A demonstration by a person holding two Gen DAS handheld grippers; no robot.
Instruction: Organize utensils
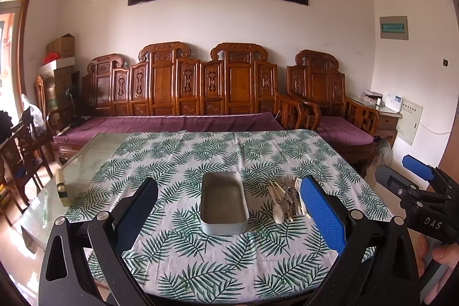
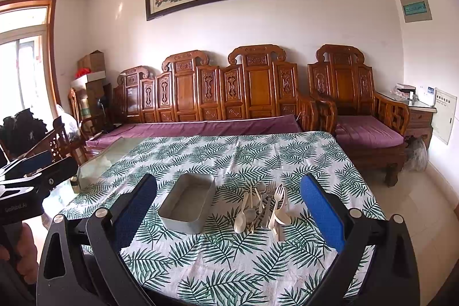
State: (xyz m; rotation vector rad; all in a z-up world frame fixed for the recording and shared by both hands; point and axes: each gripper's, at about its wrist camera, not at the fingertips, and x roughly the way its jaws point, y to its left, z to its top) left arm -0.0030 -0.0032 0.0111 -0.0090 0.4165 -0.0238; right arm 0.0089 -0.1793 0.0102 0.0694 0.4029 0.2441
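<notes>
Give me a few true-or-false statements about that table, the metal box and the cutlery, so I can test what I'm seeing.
1. The rectangular grey metal tin holds spoons. False: it is empty.
2. The pile of cream plastic and metal spoons and forks lies to the right of the tin. True.
3. The green leaf-print tablecloth covers the table. True.
4. The right gripper grips a fork. False: its jaws are open and empty.
5. The left gripper is open. True.

You had one tin point(image 2: 188, 204) on one leaf cloth point(image 2: 229, 257), two grippers point(image 1: 229, 215) point(image 2: 229, 212), both spread wide. One utensil pile point(image 2: 262, 205): at least two forks, two or three spoons, some chopsticks; exact count couldn't be told, they overlapped.
</notes>
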